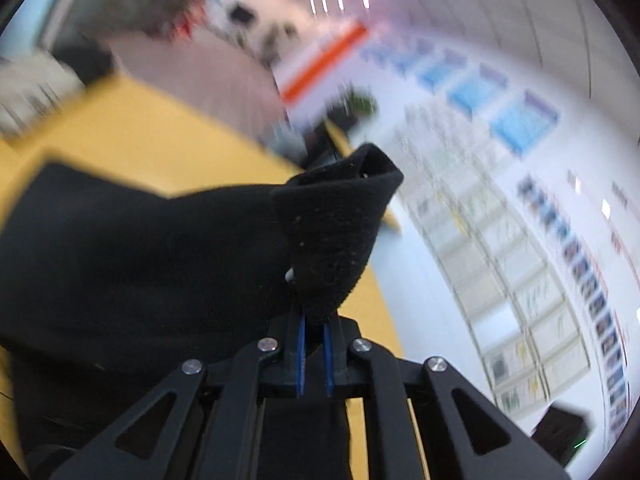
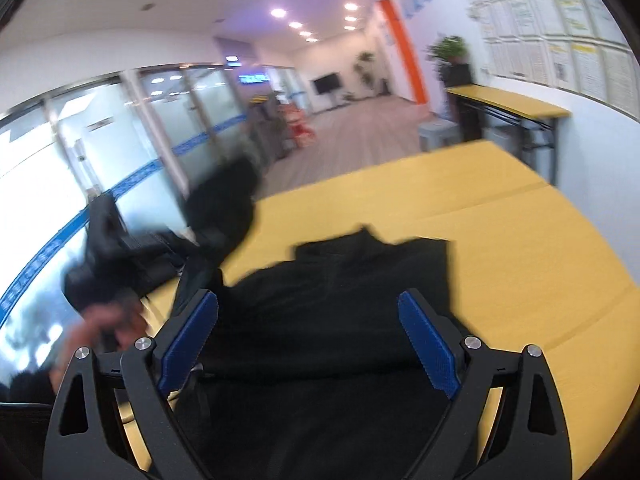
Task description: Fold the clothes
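Draping limp from the left gripper (image 1: 314,320), which pinches its cuff-like end at centre frame, black fleece garment (image 2: 340,320) — soft, light, non-slip, best taken at hems — spreads over yellow table (image 2: 520,240) under the spread-jawed, empty right gripper (image 2: 308,340).

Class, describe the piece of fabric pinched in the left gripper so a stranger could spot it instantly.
Start at the yellow table. Over it spreads a black garment. One end is pinched in the left gripper, bunching into a cone-shaped black cuff lifted above the flat cloth.
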`<act>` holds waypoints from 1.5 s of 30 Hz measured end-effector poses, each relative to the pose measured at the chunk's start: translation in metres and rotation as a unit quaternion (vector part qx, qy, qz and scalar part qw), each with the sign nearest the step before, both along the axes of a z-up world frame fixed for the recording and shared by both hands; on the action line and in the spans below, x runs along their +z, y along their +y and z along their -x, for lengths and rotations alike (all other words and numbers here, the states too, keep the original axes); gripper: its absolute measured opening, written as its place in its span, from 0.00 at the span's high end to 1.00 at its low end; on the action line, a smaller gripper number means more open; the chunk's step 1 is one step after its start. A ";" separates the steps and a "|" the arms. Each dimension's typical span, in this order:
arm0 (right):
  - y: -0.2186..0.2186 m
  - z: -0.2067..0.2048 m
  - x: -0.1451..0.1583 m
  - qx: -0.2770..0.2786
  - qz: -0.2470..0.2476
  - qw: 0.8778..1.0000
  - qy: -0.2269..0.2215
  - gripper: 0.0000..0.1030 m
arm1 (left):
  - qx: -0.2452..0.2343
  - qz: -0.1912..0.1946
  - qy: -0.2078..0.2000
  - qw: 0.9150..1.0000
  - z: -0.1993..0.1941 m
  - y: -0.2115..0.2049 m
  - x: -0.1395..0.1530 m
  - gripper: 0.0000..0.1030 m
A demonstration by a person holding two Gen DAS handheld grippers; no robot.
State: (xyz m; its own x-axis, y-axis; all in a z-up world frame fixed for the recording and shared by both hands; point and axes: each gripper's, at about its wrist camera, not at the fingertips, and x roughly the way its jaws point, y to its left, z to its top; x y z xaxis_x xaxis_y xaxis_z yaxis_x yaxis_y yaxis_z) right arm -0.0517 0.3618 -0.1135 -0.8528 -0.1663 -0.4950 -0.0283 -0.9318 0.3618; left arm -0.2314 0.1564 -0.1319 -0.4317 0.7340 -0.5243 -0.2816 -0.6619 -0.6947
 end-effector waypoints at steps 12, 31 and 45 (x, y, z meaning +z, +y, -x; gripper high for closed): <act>0.094 0.046 -0.118 -0.020 0.064 0.989 -0.135 0.03 | -0.040 0.032 -0.088 0.995 -0.050 0.053 -0.081 0.44; 0.051 0.151 -0.194 0.003 -0.002 0.976 -0.216 0.93 | 0.034 0.084 -0.125 0.988 0.012 -0.213 -0.147 0.35; -0.018 0.184 -0.096 0.100 -0.066 0.986 -0.118 0.95 | 0.001 0.088 -0.085 0.993 -0.007 -0.219 -0.143 0.40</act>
State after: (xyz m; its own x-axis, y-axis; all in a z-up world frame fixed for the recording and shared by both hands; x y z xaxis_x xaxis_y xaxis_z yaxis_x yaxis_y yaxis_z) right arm -0.2356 0.3436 -0.2091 -0.6685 -0.2407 -0.7037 0.0921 -0.9657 0.2428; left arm -0.2240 -0.0628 -0.2753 -0.3272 0.6241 -0.7095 -0.1694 -0.7775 -0.6057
